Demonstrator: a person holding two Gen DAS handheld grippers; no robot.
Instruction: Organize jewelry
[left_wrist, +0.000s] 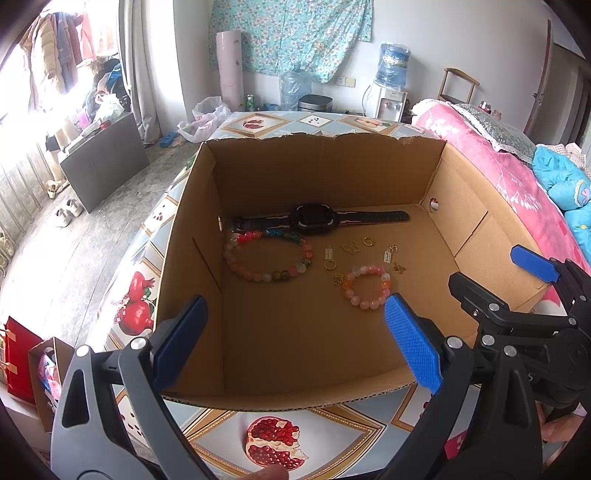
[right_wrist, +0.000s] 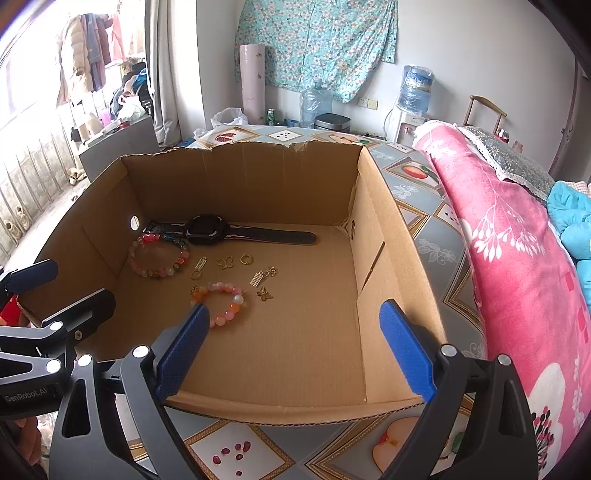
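Cardboard box (left_wrist: 258, 362), open-topped with a torn far rim, set on a fruit-printed tablecloth (left_wrist: 275, 443); both claws hover at its near edge, side by side. Left gripper (left_wrist: 295, 314): released, jaws wide apart, holding nothing. Right gripper (right_wrist: 295, 325): likewise released and empty. Contents, all on the box floor ahead of the claws: black watch (left_wrist: 314, 218) lying flat against the far wall, farthest from both; large multicolour bead bracelet (left_wrist: 269, 254) just in front of the watch, ahead-left of the left gripper; small pink bead bracelet (right_wrist: 223, 304) nearest, just beyond the right gripper's left fingertip; small gold charms (left_wrist: 365, 254), among them butterflies, rings and abacus-like pieces, scattered between the two bracelets and out to their right. Risks, as judged: the charms are thin and flat, so broad pads may slide off or flick them; a grasp on the small bracelet could snag the gold piece touching it; round beads may roll out of a loose pinch; the box walls limit reach. Legible writing: "GenRobot.AI" on the left gripper's body, seen in the right wrist view.
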